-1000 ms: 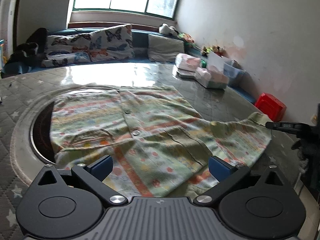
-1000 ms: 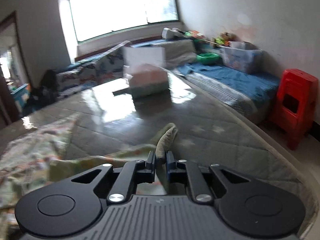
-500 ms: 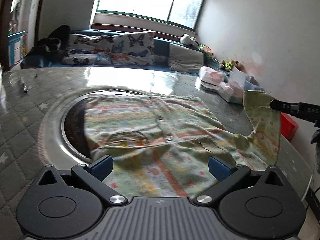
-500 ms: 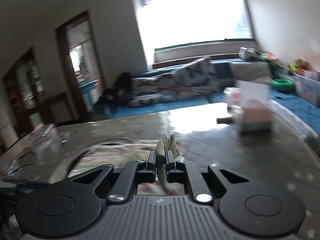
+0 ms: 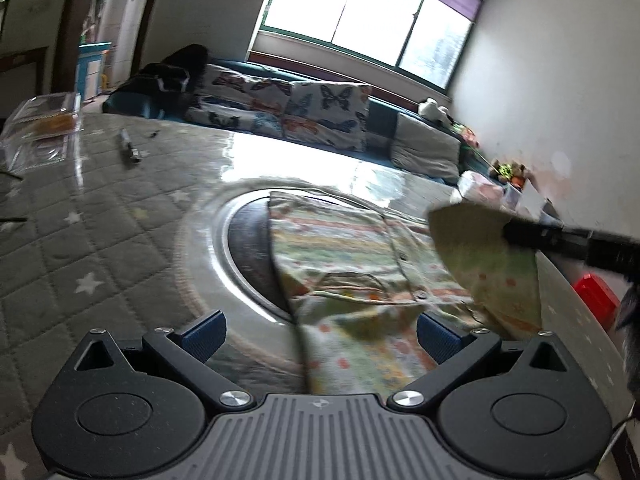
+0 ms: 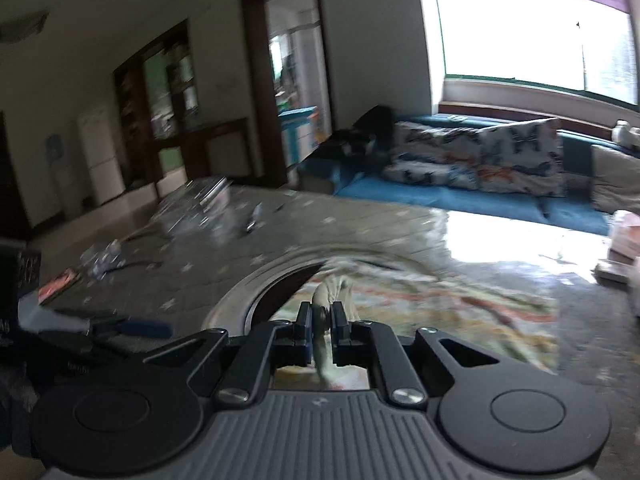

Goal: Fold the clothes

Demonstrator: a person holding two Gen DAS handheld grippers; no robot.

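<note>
A pale green patterned button shirt (image 5: 352, 264) lies spread on the round table, partly over the table's round metal-rimmed centre. My right gripper (image 6: 322, 316) is shut on the shirt's sleeve (image 6: 332, 292) and holds it lifted above the shirt body (image 6: 440, 304). In the left wrist view the right gripper (image 5: 516, 234) comes in from the right with the sleeve (image 5: 484, 256) hanging below it. My left gripper (image 5: 320, 330) is open and empty, low over the shirt's near edge.
The table has a grey quilted star cover (image 5: 80, 248). A clear plastic box (image 5: 44, 128) and a small dark item (image 5: 130, 148) lie at the far left. Tissue packs (image 5: 480, 192) sit at the far right. A red stool (image 5: 596, 296) stands beside the table, a sofa with butterfly cushions (image 5: 288, 112) behind.
My right gripper has lifted the sleeve off the table's right side and carried it up and left over the shirt. My left gripper has swung left, staying open.
</note>
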